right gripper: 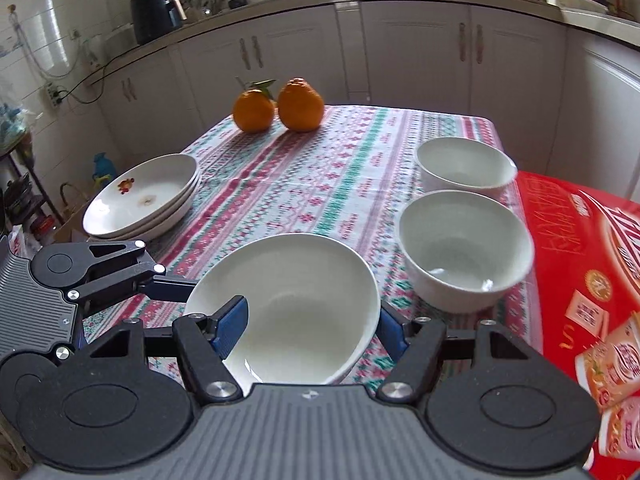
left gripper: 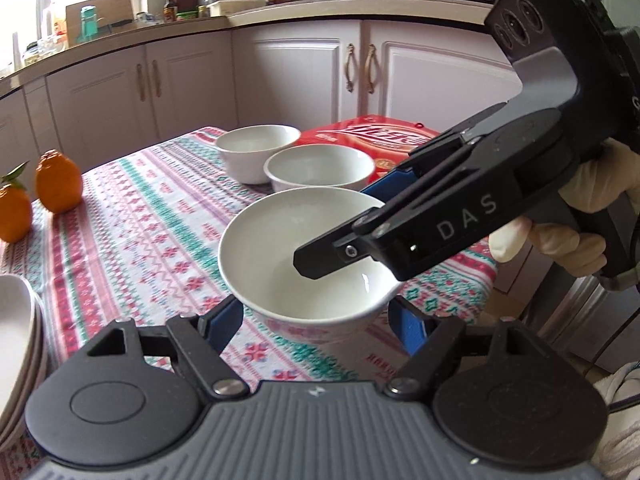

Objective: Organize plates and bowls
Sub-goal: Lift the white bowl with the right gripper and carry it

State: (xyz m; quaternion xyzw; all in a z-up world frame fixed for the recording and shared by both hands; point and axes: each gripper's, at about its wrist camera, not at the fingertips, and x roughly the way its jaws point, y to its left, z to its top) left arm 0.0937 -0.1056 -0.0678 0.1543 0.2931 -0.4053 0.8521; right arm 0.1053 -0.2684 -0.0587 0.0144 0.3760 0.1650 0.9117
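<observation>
Kitchen: patterned tablecloth [right gripper: 312, 168]; red carton [right gripper: 580, 264]; stack of plates [right gripper: 144, 200]; 3 empty bowls, 2 resting beside the carton, nearest bowl [right gripper: 288, 304] raised, tilted. Right gripper [right gripper: 308, 332] clamped its rim; left gripper [left gripper: 320, 320] spread beneath, gripping nothing. 2 oranges [right gripper: 280, 108].

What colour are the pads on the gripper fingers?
Blue finger pads, clearest in the right wrist view.

White bowls [right gripper: 464, 248]; red/green/white patterned cloth [right gripper: 304, 176]; orange fruit [right gripper: 300, 106] at 12 o'clock; red box [right gripper: 580, 264]; blue gripper pads [right gripper: 230, 326].
</observation>
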